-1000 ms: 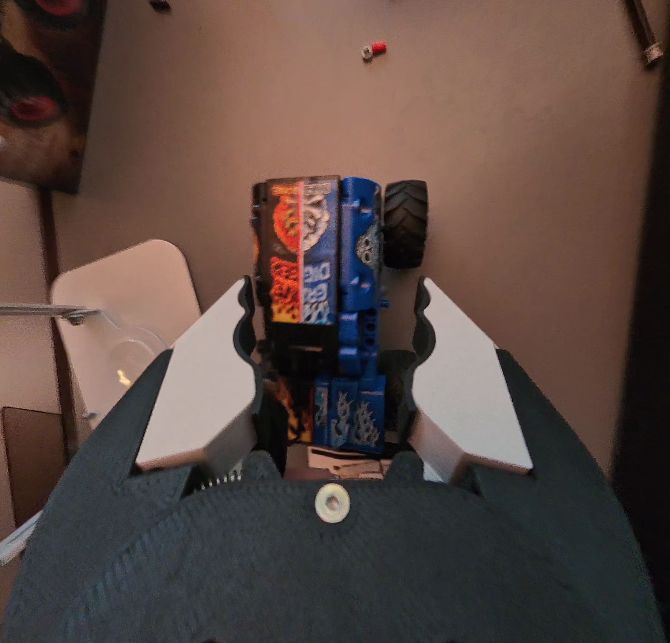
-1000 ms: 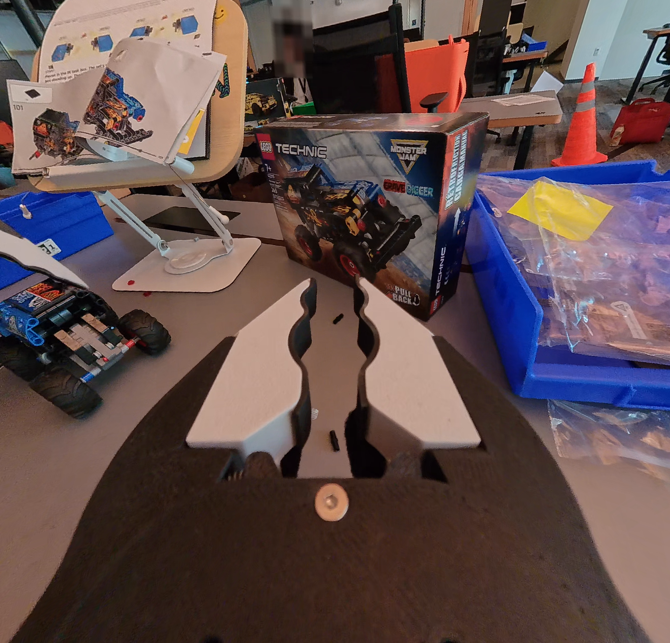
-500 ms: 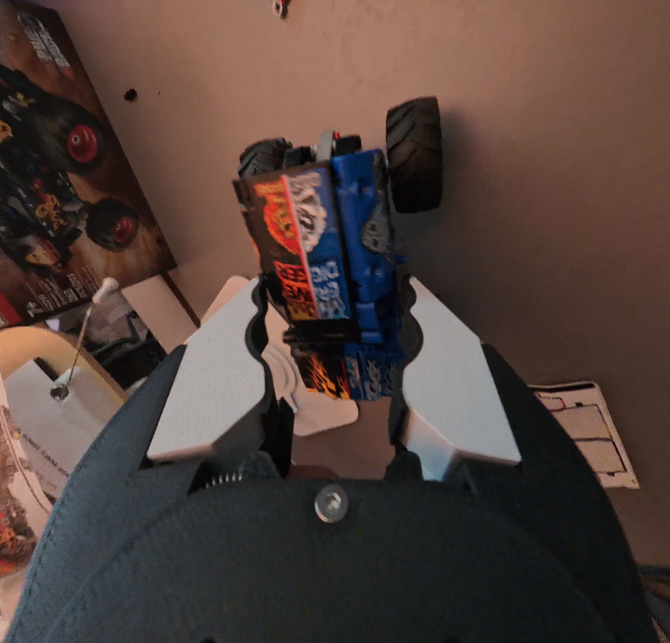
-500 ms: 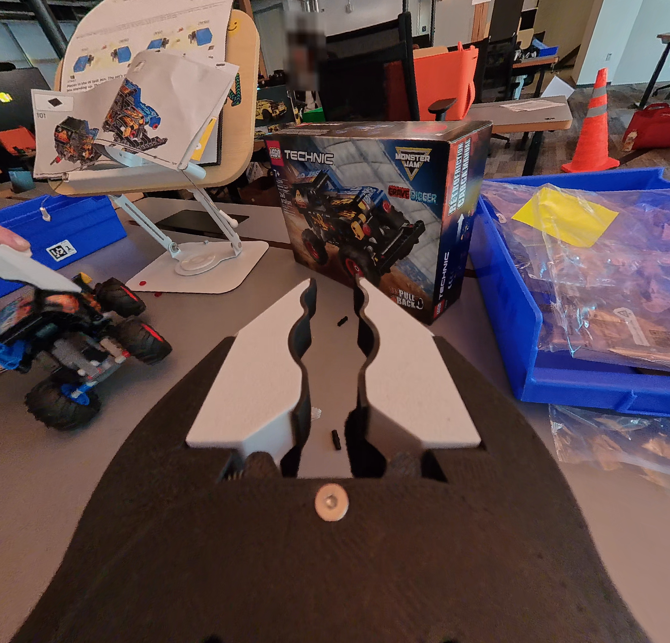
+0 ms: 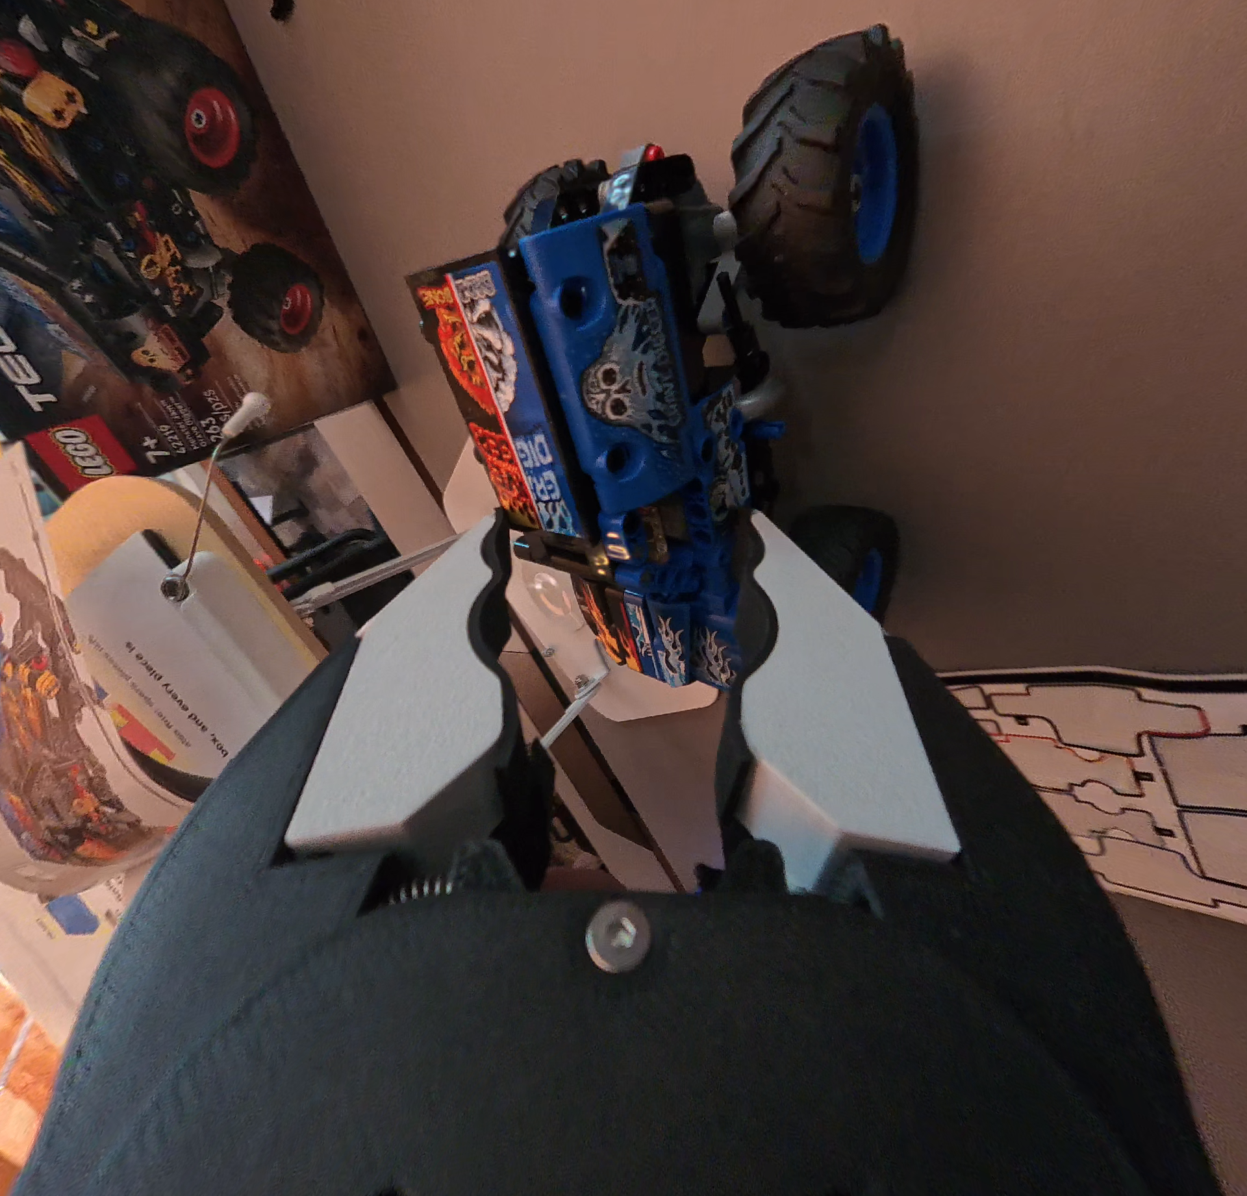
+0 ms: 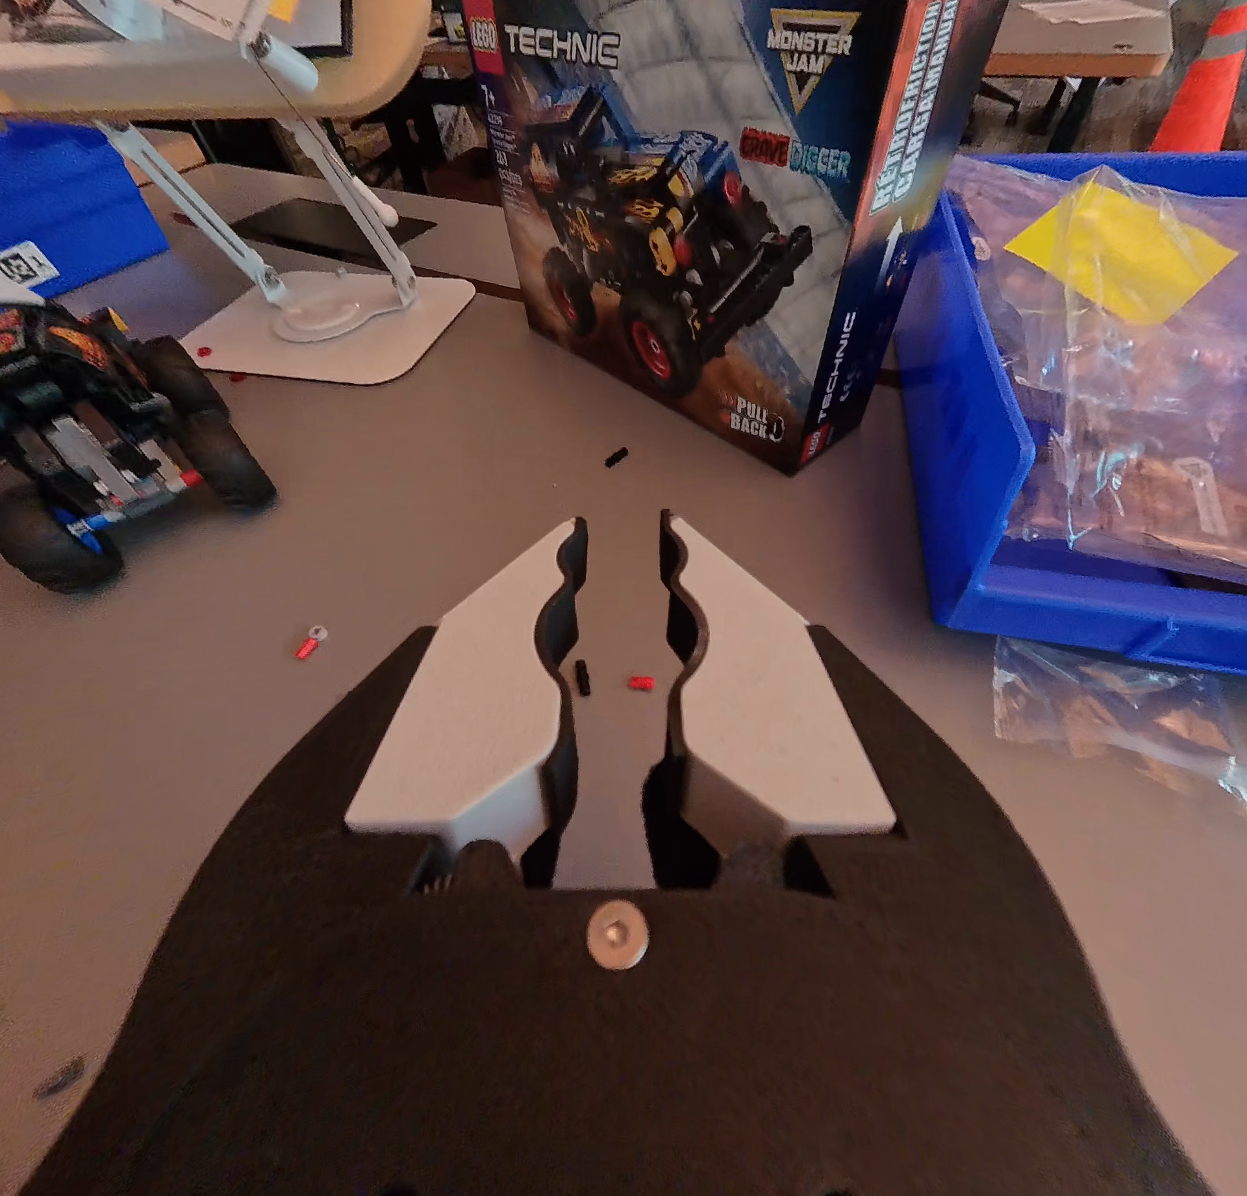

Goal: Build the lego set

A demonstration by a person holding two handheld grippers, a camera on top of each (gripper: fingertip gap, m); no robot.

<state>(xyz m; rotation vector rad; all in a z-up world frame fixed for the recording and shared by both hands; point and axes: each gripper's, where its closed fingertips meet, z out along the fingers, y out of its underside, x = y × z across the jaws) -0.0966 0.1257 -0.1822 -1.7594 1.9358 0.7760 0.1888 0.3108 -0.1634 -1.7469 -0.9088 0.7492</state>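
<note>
The lego monster truck (image 5: 607, 388), blue and black with flame stickers and big black tyres, sits between my left gripper's (image 5: 624, 536) white fingers. The gripper is shut on its body and holds it tilted, one blue-hubbed wheel (image 5: 823, 172) against the grey table. In the right wrist view the truck (image 6: 101, 435) is at the far left, nose raised. My right gripper (image 6: 622, 523) is empty, its jaws a narrow gap apart, low over the table. A black pin (image 6: 582, 678) and a red pin (image 6: 641, 682) lie on the table under that gap.
The set's box (image 6: 708, 185) stands ahead of my right gripper, with a black pin (image 6: 615, 456) before it. A blue bin (image 6: 972, 462) of bagged parts is at the right. The instruction stand's white base (image 6: 324, 327) is at the back left. A red-and-grey piece (image 6: 309, 643) lies at the left. The tips of one gripper are about 35 cm away from the tips of the other. From my right tips it is roughly 10 cm to the red pin (image 6: 641, 682); from my left, 35 cm.
My left gripper closed on the truck, then lifted and turned it, so its blue side now faces the camera. My right gripper moved forward and lower; the red pin now shows between its fingers.
</note>
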